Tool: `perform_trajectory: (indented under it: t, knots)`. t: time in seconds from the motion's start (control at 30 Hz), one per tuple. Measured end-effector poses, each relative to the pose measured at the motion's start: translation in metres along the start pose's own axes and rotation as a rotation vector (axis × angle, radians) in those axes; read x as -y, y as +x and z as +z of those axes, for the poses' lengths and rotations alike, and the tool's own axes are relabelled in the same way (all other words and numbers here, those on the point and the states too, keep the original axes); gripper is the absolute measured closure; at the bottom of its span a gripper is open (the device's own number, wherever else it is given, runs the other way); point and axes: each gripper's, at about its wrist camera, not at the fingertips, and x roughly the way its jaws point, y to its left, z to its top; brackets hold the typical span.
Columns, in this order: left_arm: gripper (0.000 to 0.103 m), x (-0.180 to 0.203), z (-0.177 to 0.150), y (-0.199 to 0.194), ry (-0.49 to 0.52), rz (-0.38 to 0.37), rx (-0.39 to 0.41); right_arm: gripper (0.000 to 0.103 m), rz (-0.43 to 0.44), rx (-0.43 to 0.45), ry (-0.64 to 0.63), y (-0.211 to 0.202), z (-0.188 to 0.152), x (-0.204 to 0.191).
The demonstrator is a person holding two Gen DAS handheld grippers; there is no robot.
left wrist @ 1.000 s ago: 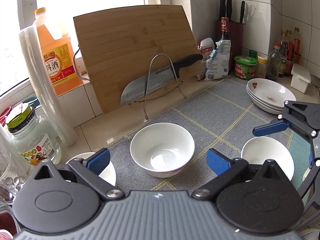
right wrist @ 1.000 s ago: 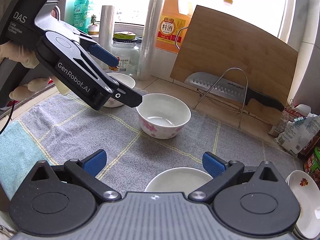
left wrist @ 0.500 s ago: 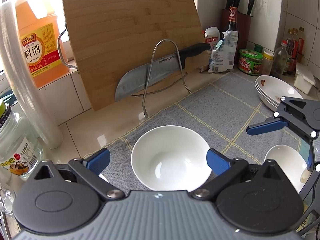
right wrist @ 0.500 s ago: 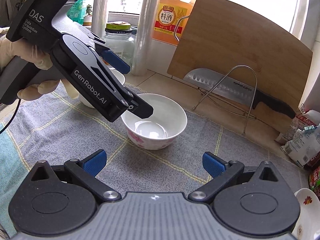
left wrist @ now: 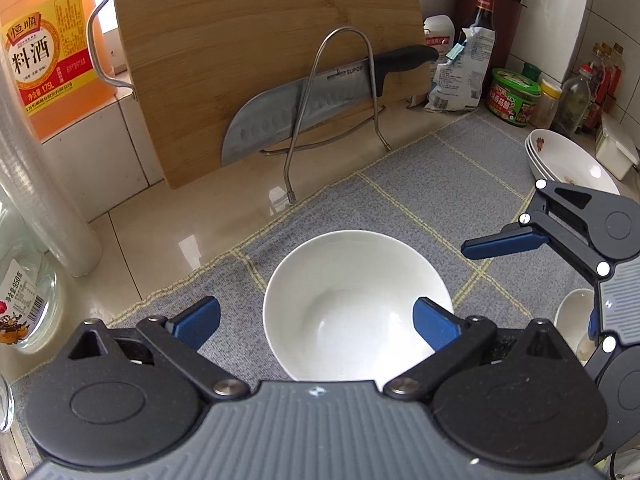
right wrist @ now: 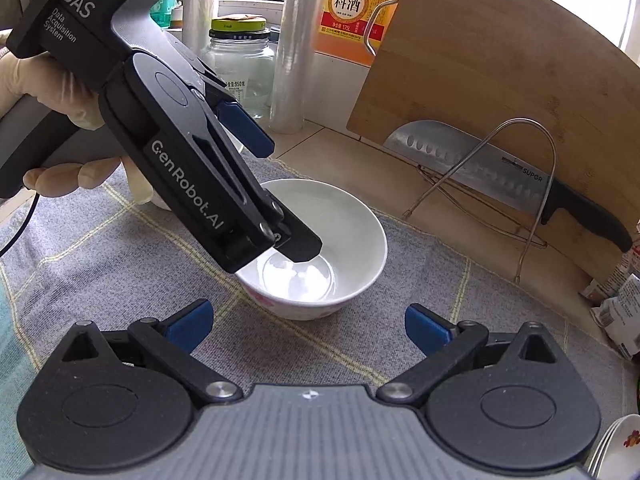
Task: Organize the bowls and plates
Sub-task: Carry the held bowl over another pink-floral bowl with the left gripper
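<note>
A white bowl (left wrist: 352, 304) with pink flowers on its outside (right wrist: 320, 268) stands on the grey towel. My left gripper (left wrist: 316, 320) is open and straddles the bowl's near right rim: one fingertip dips inside the bowl, the other is outside on its left. In the right wrist view the left gripper (right wrist: 280, 196) slants down from the left into the bowl. My right gripper (right wrist: 308, 326) is open and empty, just short of the same bowl. A second white bowl (left wrist: 576, 316) is partly hidden behind the right gripper. Stacked white plates (left wrist: 568, 160) sit at the far right.
A bamboo cutting board (left wrist: 260, 40) leans against the wall with a knife (left wrist: 304, 108) in a wire rack. An orange bottle (left wrist: 44, 52), a glass jar (right wrist: 240, 64), a plastic-wrap roll (right wrist: 292, 48) and condiment jars (left wrist: 514, 96) line the back. A gloved hand (right wrist: 60, 92) holds the left gripper.
My left gripper has moved forward and down until one finger went inside the bowl. My right gripper has advanced toward that bowl, and the second bowl has left its view.
</note>
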Motion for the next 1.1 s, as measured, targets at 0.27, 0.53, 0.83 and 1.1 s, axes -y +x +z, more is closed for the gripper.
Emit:
perform_trajectory:
  t: [0.27,0.53,0.83,1.1]
  knots:
    - [0.01,-0.003,0.004,0.008,-0.004,-0.003,-0.037,0.0,0.028,-0.008,0.003,0.015,0.006,0.007]
    - [0.029,-0.003,0.008,0.014,0.006,-0.037,-0.063,0.004,0.047,-0.013,-0.028,0.026,0.011,0.007]
    - [0.036,-0.004,0.007,0.017,0.007,-0.067,-0.069,0.014,0.078,0.005,-0.015,0.027,0.011,0.01]
    - [0.036,-0.006,0.007,0.017,0.001,-0.071,-0.062,0.016,0.074,0.008,-0.019,0.026,0.011,0.008]
